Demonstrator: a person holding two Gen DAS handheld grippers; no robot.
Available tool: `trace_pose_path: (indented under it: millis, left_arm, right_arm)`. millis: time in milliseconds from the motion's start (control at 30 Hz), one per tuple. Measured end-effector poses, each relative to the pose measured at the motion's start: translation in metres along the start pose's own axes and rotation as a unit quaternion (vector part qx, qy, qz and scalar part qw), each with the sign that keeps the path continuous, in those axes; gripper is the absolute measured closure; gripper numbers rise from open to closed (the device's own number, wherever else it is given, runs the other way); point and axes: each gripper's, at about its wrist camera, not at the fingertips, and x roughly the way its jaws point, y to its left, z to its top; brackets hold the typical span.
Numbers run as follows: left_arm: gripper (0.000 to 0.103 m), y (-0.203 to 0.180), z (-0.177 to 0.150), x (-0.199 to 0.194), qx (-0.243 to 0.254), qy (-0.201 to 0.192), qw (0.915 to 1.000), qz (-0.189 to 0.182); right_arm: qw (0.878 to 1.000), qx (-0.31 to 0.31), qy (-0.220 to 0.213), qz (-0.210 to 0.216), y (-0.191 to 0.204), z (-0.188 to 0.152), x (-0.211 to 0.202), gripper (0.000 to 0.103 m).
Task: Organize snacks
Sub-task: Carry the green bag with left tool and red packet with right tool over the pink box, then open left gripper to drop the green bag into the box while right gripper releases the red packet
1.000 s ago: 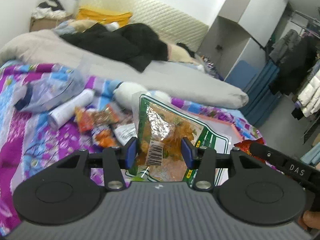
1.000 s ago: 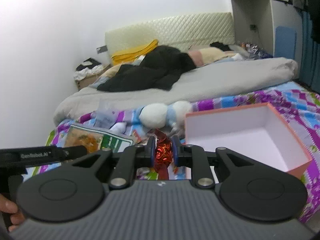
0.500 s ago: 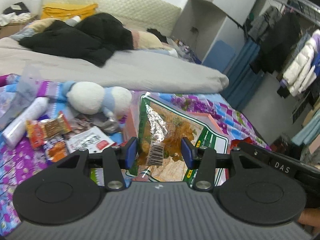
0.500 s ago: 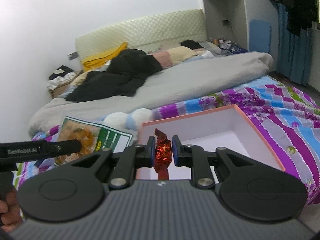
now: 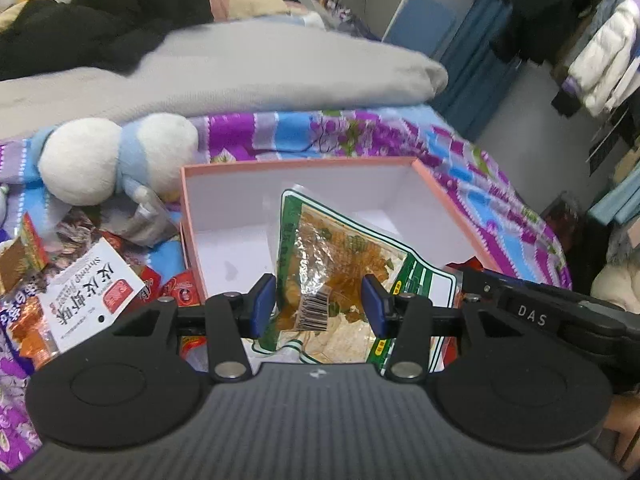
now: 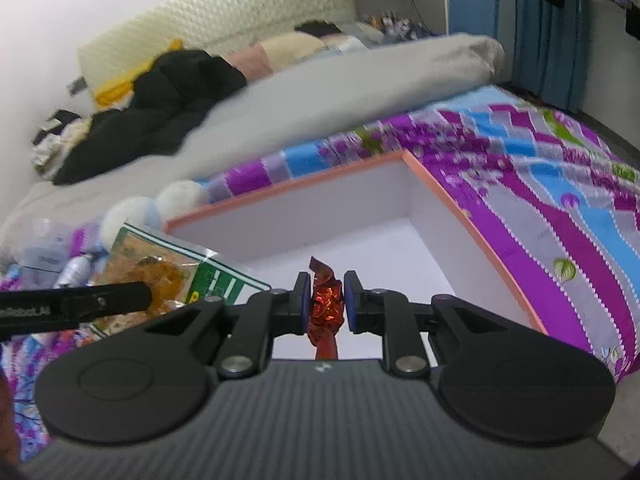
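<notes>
Each tool grips a snack over the pink box (image 5: 440, 184): left tool (image 5: 318, 306) pinches the green-edged bag (image 5: 340, 256), right tool (image 6: 326, 302) the red wrapper (image 6: 326, 306). Both should lower toward the box's 12 o'clock wall before the jaws part.

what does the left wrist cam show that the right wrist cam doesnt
Only the left wrist view shows the white shrimp-snack packet and the loose red wrappers beside the box, plus the clothes rack.

Only the right wrist view shows the red foil snack pinched in the right gripper, and the bed's quilted headboard.

Both show the pink box, open and white inside, the green-edged snack bag gripped by the left gripper, the plush toy and the grey duvet.
</notes>
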Motion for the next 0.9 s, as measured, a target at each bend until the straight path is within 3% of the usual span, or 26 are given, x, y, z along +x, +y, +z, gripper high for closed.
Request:
trace_pose_path:
  millis: [167, 300, 367, 467, 567, 900]
  left_arm:
    - [0.049, 0.007, -0.004, 0.021, -0.006, 0.019, 0.9998, -0.004]
    - [0.031, 0.008, -0.006, 0.024, -0.005, 0.018, 0.9998, 0.010]
    - [0.031, 0.010, -0.005, 0.020, -0.007, 0.014, 0.9998, 0.010]
    - [0.031, 0.009, -0.004, 0.005, -0.006, 0.002, 0.9999, 0.010]
    - [0.031, 0.006, -0.005, -0.016, -0.005, -0.011, 0.9999, 0.010]
    - [0.031, -0.006, -0.025, -0.115, 0.014, -0.067, 0.9976, 0.013]
  right_arm:
    - [0.999, 0.008, 0.033, -0.004, -0.010, -0.013, 0.030, 0.082]
    - [0.999, 0.012, 0.053, -0.006, -0.011, -0.024, 0.042, 0.080]
    - [0.998, 0.017, 0.058, -0.011, -0.010, -0.026, 0.043, 0.074]
    - [0.998, 0.030, 0.053, -0.003, -0.011, -0.026, 0.037, 0.073]
    - [0.999, 0.027, 0.045, 0.000, -0.007, -0.025, 0.025, 0.064]
    - [0.999, 0.012, -0.008, 0.037, 0.022, -0.025, -0.047, 0.064]
